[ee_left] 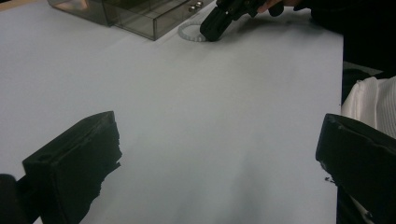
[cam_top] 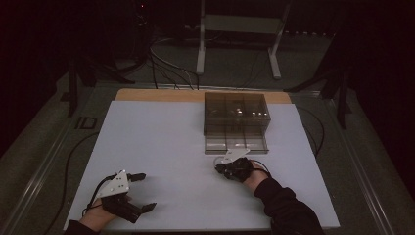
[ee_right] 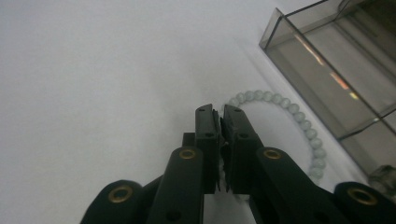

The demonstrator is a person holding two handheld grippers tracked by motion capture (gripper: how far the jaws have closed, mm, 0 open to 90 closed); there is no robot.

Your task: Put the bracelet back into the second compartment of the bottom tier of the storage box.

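Your left gripper (cam_top: 143, 192) rests on the bare counter (cam_top: 161, 147), fingers wide and empty. Farther on, your right gripper's (ee_right: 219, 112) fingers are pinched on the bracelet (ee_right: 299, 119), which lies just beside the box's (cam_top: 237, 113) open drawer (cam_top: 236, 143).

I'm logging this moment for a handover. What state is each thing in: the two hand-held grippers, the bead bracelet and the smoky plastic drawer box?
Left hand-held gripper: jaws wide open, empty, above the white table.
Right hand-held gripper: jaws shut on the pale green bead bracelet.
Pale green bead bracelet: lying on the table, pinched at one side.
Smoky transparent plastic drawer box: bottom drawer pulled out.
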